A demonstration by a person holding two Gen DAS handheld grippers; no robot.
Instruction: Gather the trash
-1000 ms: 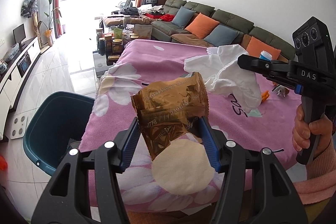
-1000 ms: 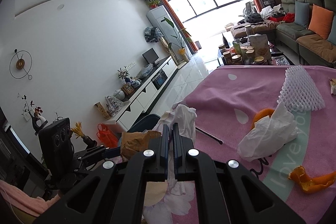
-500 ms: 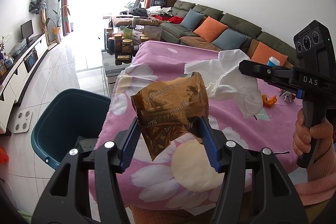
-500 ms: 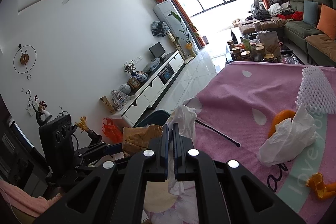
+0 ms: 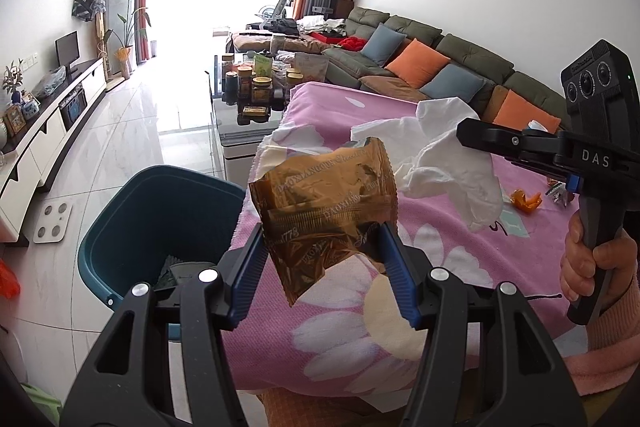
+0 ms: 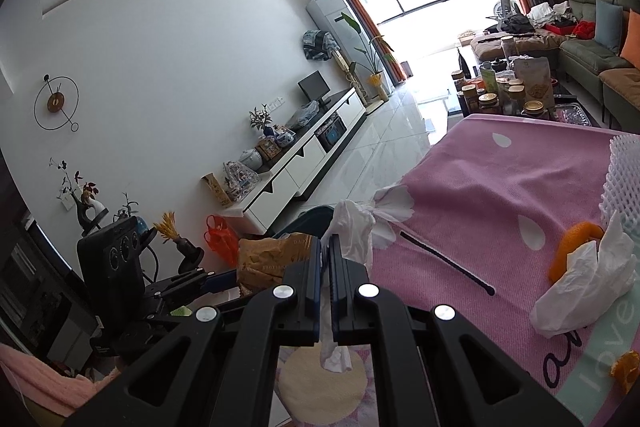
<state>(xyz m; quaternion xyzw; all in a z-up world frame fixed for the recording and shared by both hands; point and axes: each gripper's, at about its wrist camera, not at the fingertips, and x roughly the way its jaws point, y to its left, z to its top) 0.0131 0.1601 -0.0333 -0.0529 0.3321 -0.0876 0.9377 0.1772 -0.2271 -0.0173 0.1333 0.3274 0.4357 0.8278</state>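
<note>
My left gripper (image 5: 322, 239) is shut on a crumpled gold-brown snack wrapper (image 5: 324, 203), held in the air above the near left corner of the pink-clothed table (image 5: 320, 331). A teal trash bin (image 5: 156, 223) stands on the floor just left of it. My right gripper (image 6: 329, 247) is shut on a white tissue (image 6: 354, 227), which hangs from its tips. In the left wrist view that tissue (image 5: 444, 155) dangles over the table to the right of the wrapper. The wrapper (image 6: 268, 255) and left gripper appear at the lower left of the right wrist view.
On the table lie another crumpled tissue (image 6: 580, 291), orange peel pieces (image 6: 576, 239), white foam fruit netting (image 6: 624, 179) and a thin black stick (image 6: 444, 263). A glass coffee table with jars (image 5: 248, 91) and a green sofa (image 5: 440, 67) stand beyond.
Both grippers have drifted left with their loads, so the bin now shows larger and closer under the left gripper. Both grips are unchanged.
</note>
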